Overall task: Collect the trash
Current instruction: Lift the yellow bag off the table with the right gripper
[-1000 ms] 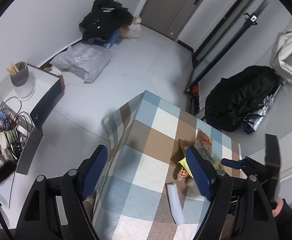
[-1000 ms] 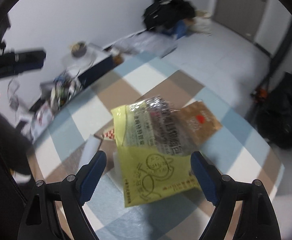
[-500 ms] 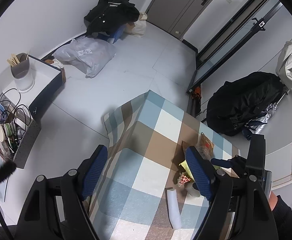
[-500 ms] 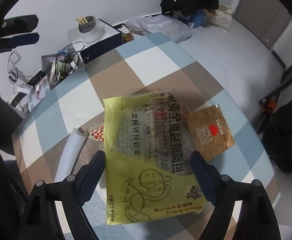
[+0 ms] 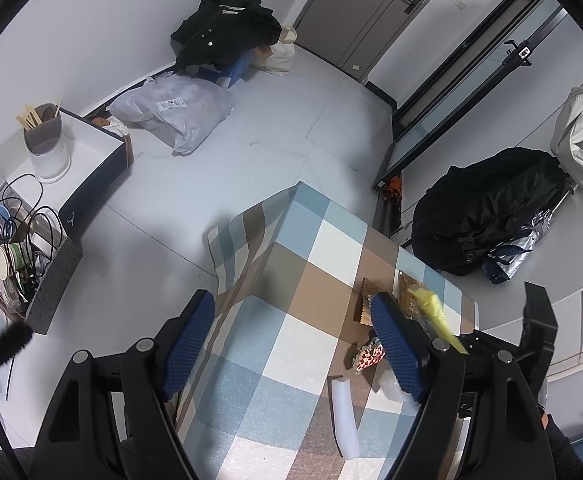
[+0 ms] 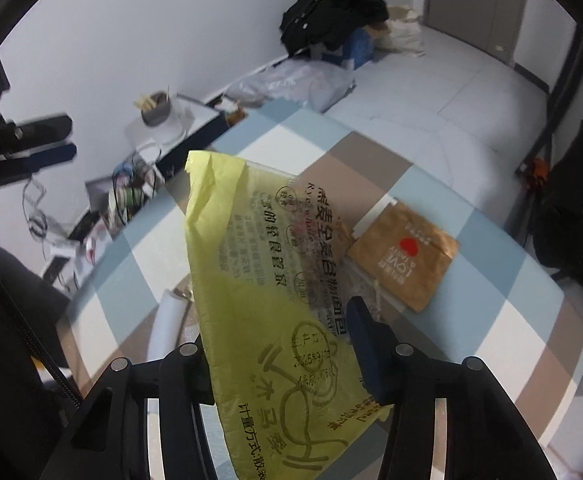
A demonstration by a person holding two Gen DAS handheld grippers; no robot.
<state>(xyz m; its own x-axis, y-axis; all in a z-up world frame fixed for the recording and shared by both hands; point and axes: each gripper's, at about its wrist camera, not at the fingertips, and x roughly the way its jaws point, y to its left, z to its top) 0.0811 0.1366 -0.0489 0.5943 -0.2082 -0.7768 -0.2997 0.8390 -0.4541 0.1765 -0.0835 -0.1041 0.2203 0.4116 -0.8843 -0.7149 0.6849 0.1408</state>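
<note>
right gripper (image 6: 279, 344) just closed onto yellow bread wrapper (image 6: 267, 280), left gripper (image 5: 291, 344) wide, empty, checked tablecloth (image 5: 291, 344)

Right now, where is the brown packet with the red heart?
In the right wrist view the brown packet lies flat on the checked tablecloth, right of the yellow bread bag, partly under its edge.
</note>
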